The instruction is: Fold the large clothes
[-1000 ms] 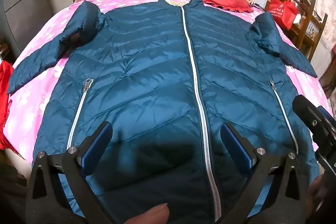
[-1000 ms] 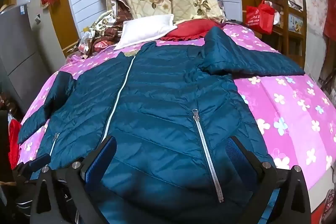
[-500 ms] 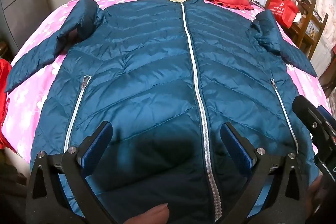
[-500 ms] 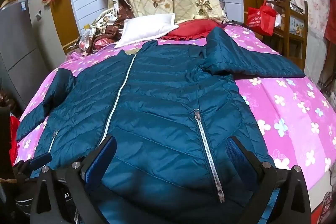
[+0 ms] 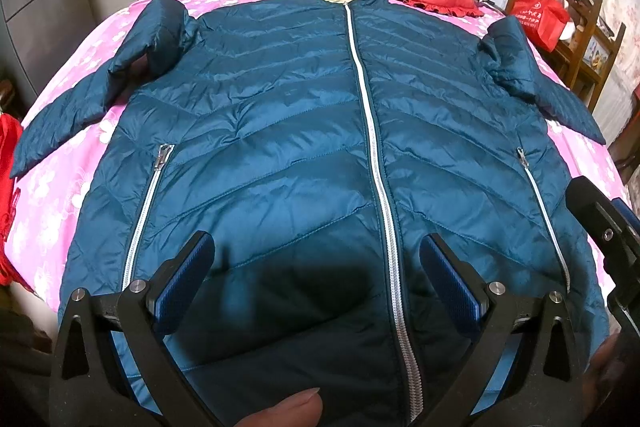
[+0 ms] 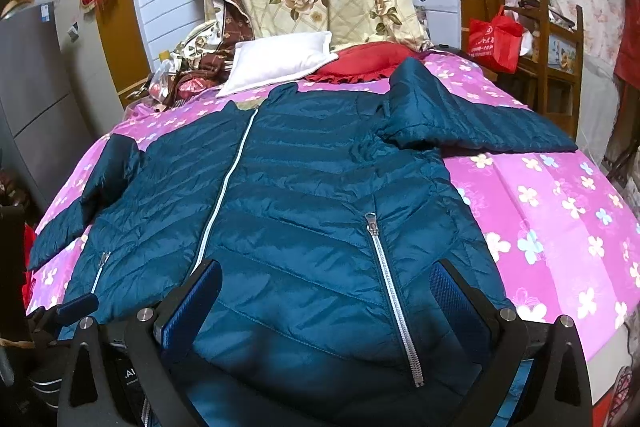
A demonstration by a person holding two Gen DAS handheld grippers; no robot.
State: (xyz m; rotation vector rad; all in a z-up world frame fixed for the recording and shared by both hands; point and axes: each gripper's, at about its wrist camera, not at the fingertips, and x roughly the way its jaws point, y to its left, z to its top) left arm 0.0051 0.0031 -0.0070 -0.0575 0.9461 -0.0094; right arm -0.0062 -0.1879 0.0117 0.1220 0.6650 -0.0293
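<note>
Both grippers stood spread wide, holding nothing: my left gripper (image 5: 316, 283) hung over the hem of the teal puffer jacket (image 5: 304, 155) near its centre zipper (image 5: 374, 155), my right gripper (image 6: 326, 301) over the hem by a pocket zipper (image 6: 394, 291). That jacket lay flat, front up, sleeves out, on the pink floral bedspread (image 6: 560, 219).
</note>
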